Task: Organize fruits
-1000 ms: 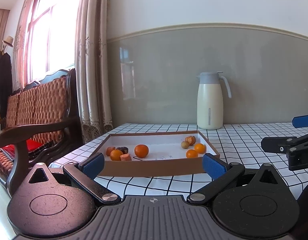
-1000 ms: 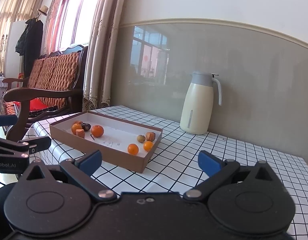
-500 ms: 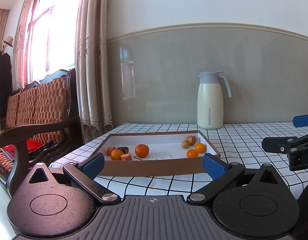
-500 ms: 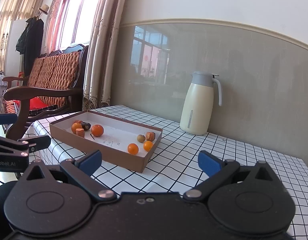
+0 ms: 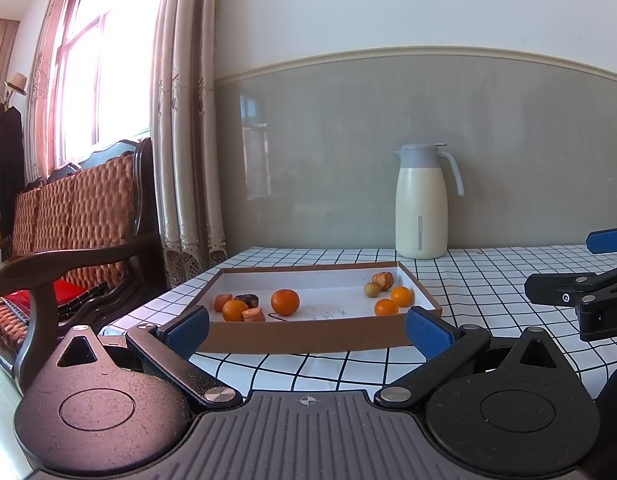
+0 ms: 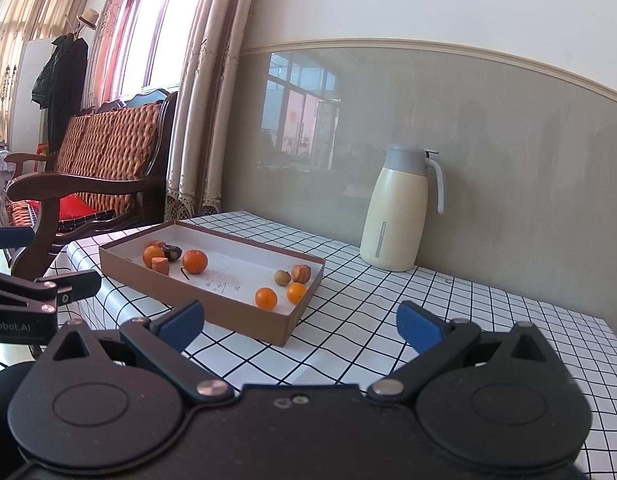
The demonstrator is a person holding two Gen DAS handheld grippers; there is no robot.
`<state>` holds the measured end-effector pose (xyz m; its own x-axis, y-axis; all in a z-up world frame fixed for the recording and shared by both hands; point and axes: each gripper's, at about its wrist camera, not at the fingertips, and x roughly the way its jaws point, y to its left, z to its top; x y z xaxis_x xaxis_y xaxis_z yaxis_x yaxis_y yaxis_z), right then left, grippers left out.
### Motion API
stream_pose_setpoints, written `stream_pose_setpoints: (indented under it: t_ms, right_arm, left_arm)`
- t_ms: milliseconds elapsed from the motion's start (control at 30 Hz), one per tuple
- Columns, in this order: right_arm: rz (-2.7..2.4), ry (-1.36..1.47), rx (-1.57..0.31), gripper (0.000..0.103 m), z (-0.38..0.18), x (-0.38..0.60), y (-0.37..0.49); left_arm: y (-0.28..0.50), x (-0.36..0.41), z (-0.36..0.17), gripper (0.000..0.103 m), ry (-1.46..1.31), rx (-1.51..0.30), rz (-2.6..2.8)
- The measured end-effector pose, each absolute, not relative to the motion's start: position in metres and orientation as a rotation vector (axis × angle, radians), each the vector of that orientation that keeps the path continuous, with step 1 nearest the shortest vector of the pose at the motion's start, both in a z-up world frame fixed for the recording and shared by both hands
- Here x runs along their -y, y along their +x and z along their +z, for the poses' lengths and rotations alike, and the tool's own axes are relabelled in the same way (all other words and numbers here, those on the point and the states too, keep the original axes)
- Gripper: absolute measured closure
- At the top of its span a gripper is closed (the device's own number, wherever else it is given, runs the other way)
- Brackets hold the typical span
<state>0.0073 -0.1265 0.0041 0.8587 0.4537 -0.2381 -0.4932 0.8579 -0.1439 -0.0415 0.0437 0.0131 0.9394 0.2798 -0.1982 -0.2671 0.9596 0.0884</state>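
Observation:
A shallow brown cardboard box (image 5: 308, 336) (image 6: 212, 300) with a white floor sits on the checked tablecloth. At its left end lie several fruits: an orange (image 5: 285, 302) (image 6: 195, 261), a smaller orange (image 5: 234, 310), a dark fruit (image 5: 247, 300) and cut orange pieces (image 5: 254, 315). At its right end lie two small oranges (image 5: 386, 307) (image 6: 266, 298), a greenish round fruit (image 5: 371, 289) (image 6: 282, 278) and a husked fruit (image 5: 383, 280) (image 6: 301, 273). My left gripper (image 5: 307, 330) is open, just short of the box's near wall. My right gripper (image 6: 300, 326) is open and empty, near the box's right corner.
A cream thermos jug (image 5: 421, 202) (image 6: 398, 208) stands at the back by the grey wall. A wooden bench with orange cushions (image 5: 72, 216) and curtains (image 5: 188, 128) stand left of the table. The table's left edge (image 6: 80, 248) is close to the box.
Both grippers have barely moved; the box and fruits lie as before.

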Motion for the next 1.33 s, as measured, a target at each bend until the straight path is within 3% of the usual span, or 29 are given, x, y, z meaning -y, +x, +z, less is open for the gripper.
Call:
stream_pose_setpoints:
  t_ms: [1333]
  right_arm:
    - [0.502,-0.205,-0.197,0.006,0.0036,0.1275,0.0072]
  left_arm:
    - [-0.0429,-0.0457,0.0129,0.000,0.042,-0.194,0.291]
